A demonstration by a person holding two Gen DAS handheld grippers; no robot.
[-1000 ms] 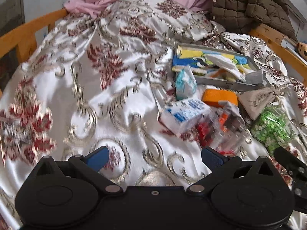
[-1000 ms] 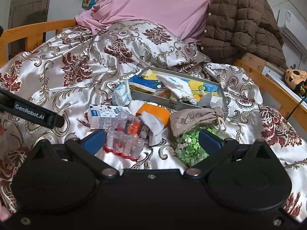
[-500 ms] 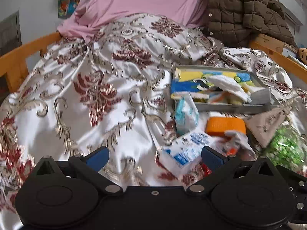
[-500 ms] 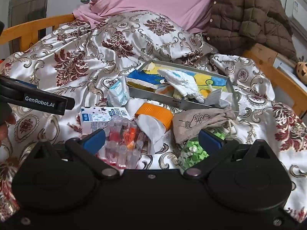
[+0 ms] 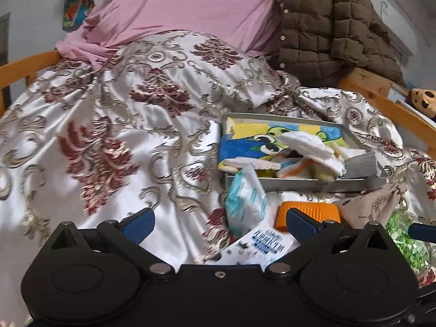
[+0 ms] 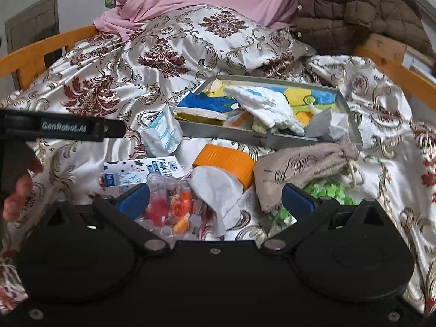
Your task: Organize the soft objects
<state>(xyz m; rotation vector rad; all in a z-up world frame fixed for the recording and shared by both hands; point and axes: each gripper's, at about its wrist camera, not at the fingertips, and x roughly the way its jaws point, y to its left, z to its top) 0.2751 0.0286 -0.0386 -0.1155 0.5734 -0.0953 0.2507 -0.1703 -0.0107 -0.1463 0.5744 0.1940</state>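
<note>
A grey tray (image 6: pixel 351 120) lies on the bed and holds a blue-and-yellow cartoon towel (image 5: pixel 245 147) and a white cloth (image 6: pixel 267 106). In front of it lie a blue-white tissue pack (image 5: pixel 245 199), an orange roll (image 6: pixel 226 162) with a white cloth (image 6: pixel 215 188) over it, a beige drawstring pouch (image 6: pixel 299 163) and a green-filled bag (image 6: pixel 327 190). My left gripper (image 5: pixel 220 222) is open and empty, just short of the tissue pack. My right gripper (image 6: pixel 215 200) is open and empty over a clear pack of red and orange tubes (image 6: pixel 171 207).
A white-and-blue carton (image 6: pixel 141 173) lies beside the tubes. The satin quilt (image 5: pixel 109 125) covers the bed, with a pink sheet (image 5: pixel 190 5) and a brown padded jacket (image 5: pixel 335 21) at the head. Wooden rails (image 6: pixel 35 54) run along both sides. A hand (image 6: pixel 19 190) holds the left gripper's body.
Both grippers have moved forward toward the pile and the tray, which now sit larger and lower in each view. Both stay open and empty.
</note>
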